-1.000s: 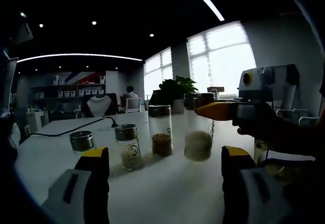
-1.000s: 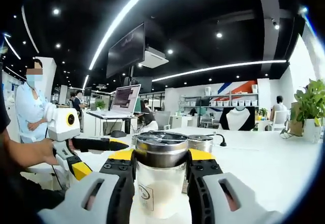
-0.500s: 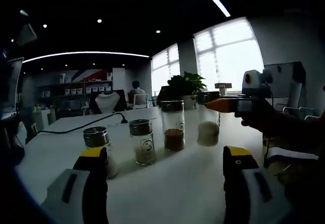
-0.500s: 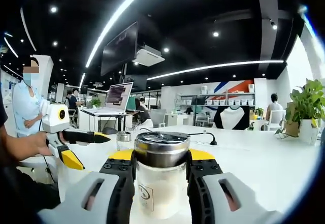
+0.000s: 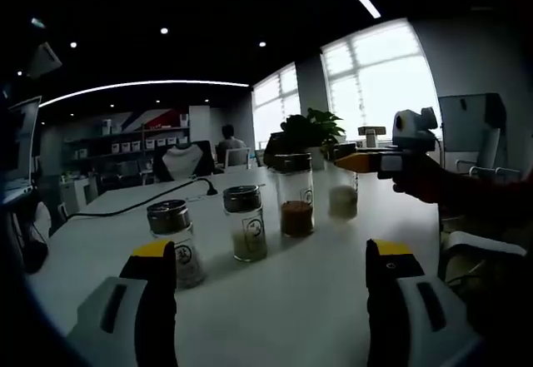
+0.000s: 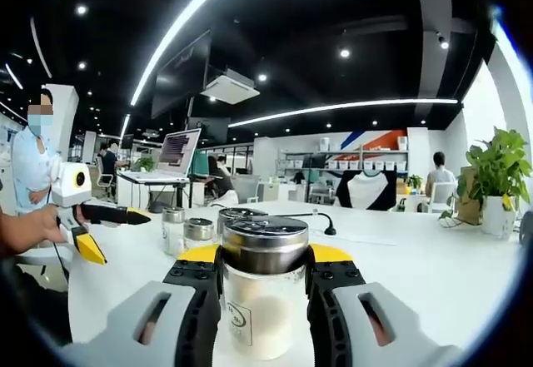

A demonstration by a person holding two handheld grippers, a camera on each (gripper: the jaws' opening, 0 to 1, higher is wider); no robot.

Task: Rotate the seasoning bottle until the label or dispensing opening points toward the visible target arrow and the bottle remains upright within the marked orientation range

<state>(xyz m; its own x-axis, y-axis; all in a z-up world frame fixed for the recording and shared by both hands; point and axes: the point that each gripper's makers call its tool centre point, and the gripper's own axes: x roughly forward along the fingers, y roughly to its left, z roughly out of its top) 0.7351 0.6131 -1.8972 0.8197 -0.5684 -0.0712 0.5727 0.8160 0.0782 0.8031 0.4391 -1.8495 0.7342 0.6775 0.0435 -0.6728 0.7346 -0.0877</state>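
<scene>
White table (image 5: 316, 284) bears four seasoning bottles (image 5: 296, 194); right gripper (image 6: 265, 288) pinches one, left gripper (image 5: 271, 275) spread.

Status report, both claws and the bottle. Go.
Right claw shut on white-powder seasoning bottle, upright. Left claw open, holding nothing. Three more bottles in a row on the table. No target arrow seen.

White table (image 5: 316, 292); three seasoning jars (image 5: 246, 222) upright; black cable (image 5: 137, 206).
</scene>
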